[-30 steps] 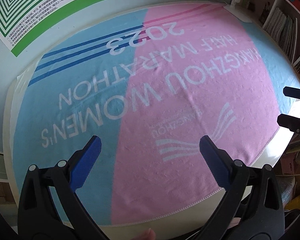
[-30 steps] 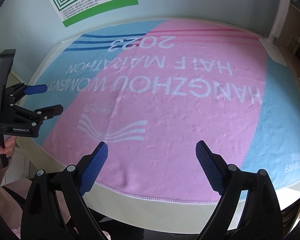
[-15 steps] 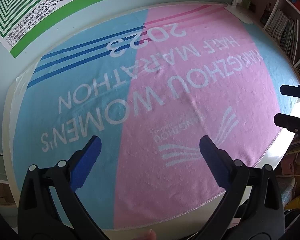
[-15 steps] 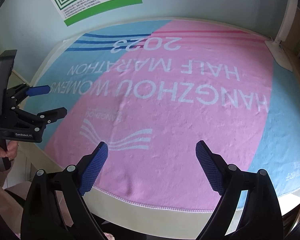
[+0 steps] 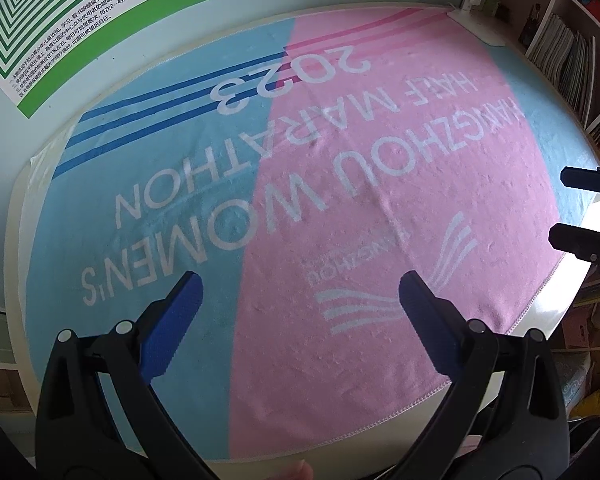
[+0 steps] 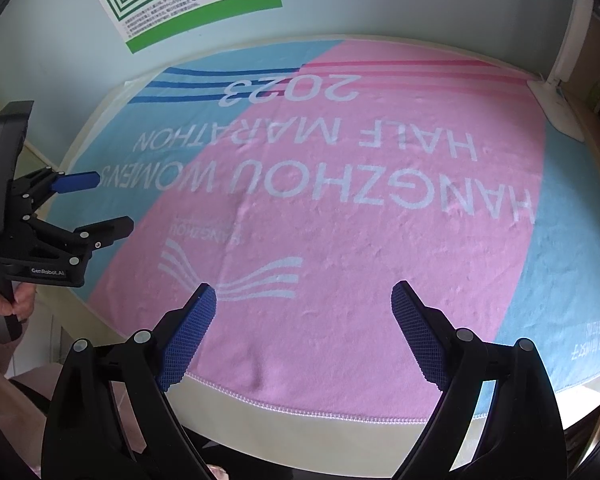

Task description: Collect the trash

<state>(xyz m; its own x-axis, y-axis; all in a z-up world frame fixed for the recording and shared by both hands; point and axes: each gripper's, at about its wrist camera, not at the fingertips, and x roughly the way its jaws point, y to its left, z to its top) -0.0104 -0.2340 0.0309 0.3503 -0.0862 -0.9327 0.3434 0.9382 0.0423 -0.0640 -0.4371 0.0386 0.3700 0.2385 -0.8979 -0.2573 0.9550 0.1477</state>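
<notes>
A pink and light-blue towel point(image 5: 340, 208) printed with white marathon lettering covers the table; it also shows in the right wrist view point(image 6: 360, 216). No trash shows on it. My left gripper point(image 5: 298, 292) is open and empty above the towel's near left part; it also appears from the side in the right wrist view point(image 6: 100, 204). My right gripper point(image 6: 304, 304) is open and empty above the towel's near edge; its black fingers also show at the right edge of the left wrist view point(image 5: 580, 208).
A green-striped poster point(image 5: 80, 12) hangs on the pale wall behind the table. A bookshelf with books point(image 5: 568, 48) stands at the right. A white flat object point(image 6: 556, 112) lies at the towel's far right corner. The cream table edge point(image 6: 300, 428) runs along the front.
Both grippers have drifted slightly; the towel sits a little differently in each view. Both grippers stay open and empty.
</notes>
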